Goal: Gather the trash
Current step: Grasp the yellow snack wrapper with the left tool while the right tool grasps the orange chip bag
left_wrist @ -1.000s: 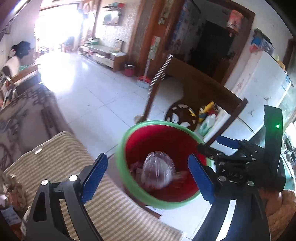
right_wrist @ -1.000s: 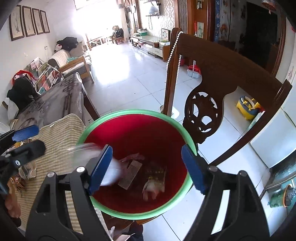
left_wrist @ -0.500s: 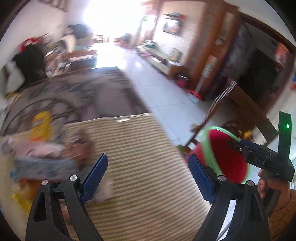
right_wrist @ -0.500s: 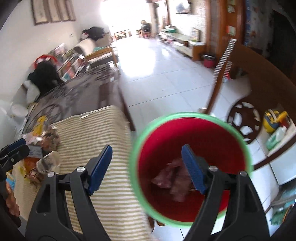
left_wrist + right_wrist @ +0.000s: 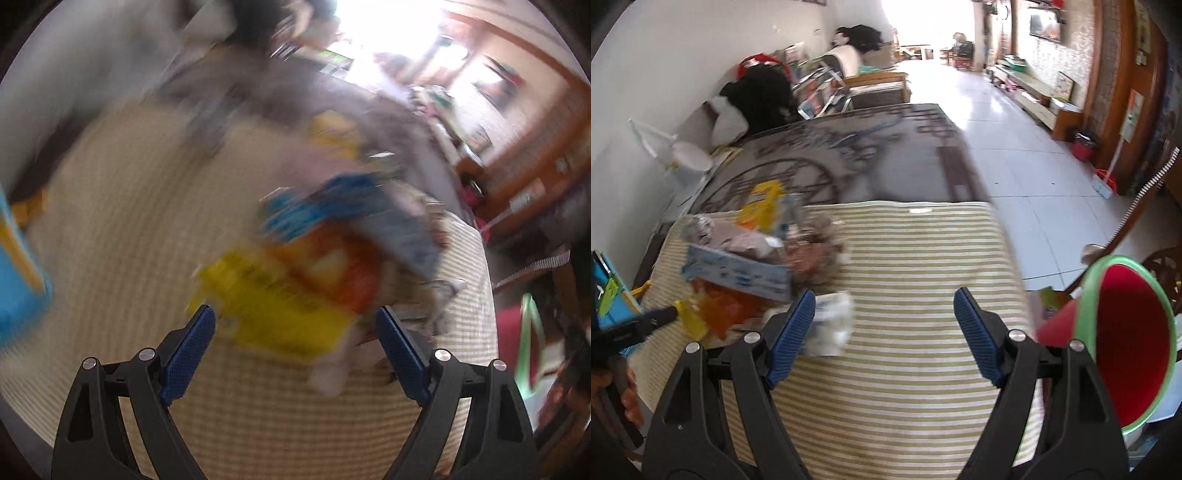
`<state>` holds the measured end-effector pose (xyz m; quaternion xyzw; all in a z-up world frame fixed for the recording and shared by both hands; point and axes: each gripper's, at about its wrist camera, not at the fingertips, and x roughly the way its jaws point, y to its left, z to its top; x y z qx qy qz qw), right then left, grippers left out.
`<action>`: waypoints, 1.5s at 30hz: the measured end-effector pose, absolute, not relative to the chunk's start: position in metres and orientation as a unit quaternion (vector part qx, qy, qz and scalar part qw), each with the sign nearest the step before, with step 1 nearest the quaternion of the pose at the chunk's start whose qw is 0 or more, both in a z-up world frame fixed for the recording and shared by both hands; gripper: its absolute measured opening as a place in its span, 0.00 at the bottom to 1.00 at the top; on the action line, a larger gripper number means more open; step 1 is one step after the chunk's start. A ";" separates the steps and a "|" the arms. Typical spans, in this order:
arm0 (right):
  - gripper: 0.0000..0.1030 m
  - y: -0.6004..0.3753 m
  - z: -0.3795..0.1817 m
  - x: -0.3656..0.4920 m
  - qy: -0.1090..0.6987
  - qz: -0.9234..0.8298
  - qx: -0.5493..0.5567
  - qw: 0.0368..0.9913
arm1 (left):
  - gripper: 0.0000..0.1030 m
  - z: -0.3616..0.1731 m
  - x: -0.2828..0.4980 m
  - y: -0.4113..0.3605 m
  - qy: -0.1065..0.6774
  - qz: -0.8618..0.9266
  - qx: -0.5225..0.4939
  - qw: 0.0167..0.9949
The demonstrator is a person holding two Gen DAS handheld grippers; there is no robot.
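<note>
Left wrist view, heavily blurred: the left gripper [image 5: 295,354] hangs over the beige striped woven cloth [image 5: 122,229] with its jaws wide apart and nothing between them. Just beyond the blue ribbed pads [image 5: 188,350] lies the trash heap [image 5: 321,254]: a flat yellow wrapper [image 5: 273,310] nearest, an orange-red packet [image 5: 332,269] overlapping it, a blue-and-white printed pack [image 5: 343,206] farther back. Bare cloth spreads to the left; the cloth's right edge curves away, and past it sits a sliver of the red bucket with a green rim [image 5: 528,343].

Right wrist view, sharper: the right gripper [image 5: 884,332] is also spread open and empty over striped cloth, with free room ahead to the cloth's far edge. A crumpled white wad [image 5: 833,321] sits just beside its left pad. The heap lies far left, the left gripper's black tip [image 5: 657,315] touching a yellow scrap at its near edge. The bucket tilts off the table's right edge, its smooth red inside facing this way. Beyond, a dark patterned tabletop [image 5: 849,158], then glossy white floor tiles [image 5: 1027,147].
</note>
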<state>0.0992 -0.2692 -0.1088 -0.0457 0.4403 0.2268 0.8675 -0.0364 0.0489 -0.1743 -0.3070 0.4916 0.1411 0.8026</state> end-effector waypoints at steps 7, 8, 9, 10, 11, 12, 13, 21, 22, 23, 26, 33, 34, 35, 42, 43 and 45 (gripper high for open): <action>0.73 -0.220 -0.114 0.077 0.452 0.231 -0.065 0.859 | 0.82 -0.228 -0.022 0.075 0.514 0.106 -0.438 0.730; 0.73 -0.218 -0.116 0.074 0.455 0.230 -0.066 0.858 | 0.83 -0.233 -0.016 0.076 0.515 0.102 -0.444 0.726; 0.74 -0.216 -0.116 0.072 0.457 0.227 -0.068 0.857 | 0.83 -0.236 -0.012 0.076 0.515 0.098 -0.450 0.723; 0.74 -0.214 -0.118 0.069 0.461 0.222 -0.069 0.856 | 0.84 -0.240 -0.008 0.075 0.517 0.093 -0.456 0.718; 0.74 -0.213 -0.120 0.067 0.464 0.219 -0.068 0.855 | 0.81 -0.241 -0.005 0.075 0.514 0.093 -0.457 0.720; 0.74 -0.212 -0.122 0.066 0.467 0.217 -0.068 0.855 | 0.80 -0.241 -0.002 0.073 0.516 0.093 -0.451 0.723; 0.74 -0.210 -0.123 0.064 0.469 0.214 -0.068 0.854 | 0.79 -0.242 0.001 0.072 0.517 0.087 -0.445 0.726; 0.74 -0.186 -0.126 0.061 0.476 0.218 -0.076 0.849 | 0.34 -0.234 0.015 0.093 0.526 0.063 -0.411 0.742; 0.74 -0.182 -0.128 0.061 0.477 0.221 -0.077 0.847 | 0.34 -0.232 0.014 0.096 0.525 0.065 -0.406 0.745; 0.74 -0.178 -0.129 0.061 0.478 0.225 -0.078 0.845 | 0.34 -0.229 0.013 0.099 0.526 0.068 -0.398 0.749; 0.74 -0.166 -0.134 0.065 0.484 0.236 -0.082 0.839 | 0.36 -0.225 0.010 0.110 0.526 0.076 -0.380 0.758; 0.74 -0.124 -0.153 0.077 0.500 0.281 -0.114 0.811 | 0.69 -0.215 0.002 0.103 0.525 0.058 -0.350 0.774; 0.74 -0.119 -0.155 0.078 0.501 0.286 -0.121 0.808 | 0.69 -0.217 0.005 0.097 0.527 0.055 -0.351 0.772; 0.77 -0.112 -0.158 0.079 0.502 0.292 -0.131 0.803 | 0.70 -0.219 0.009 0.092 0.530 0.053 -0.352 0.770; 0.79 -0.084 -0.170 0.081 0.502 0.312 -0.174 0.787 | 0.46 -0.227 0.026 0.089 0.540 0.078 -0.326 0.772; 0.79 -0.082 -0.171 0.082 0.505 0.314 -0.173 0.785 | 0.38 -0.227 0.027 0.091 0.542 0.079 -0.322 0.772; 0.80 -0.079 -0.172 0.082 0.509 0.317 -0.173 0.782 | 0.34 -0.227 0.024 0.101 0.536 0.070 -0.341 0.770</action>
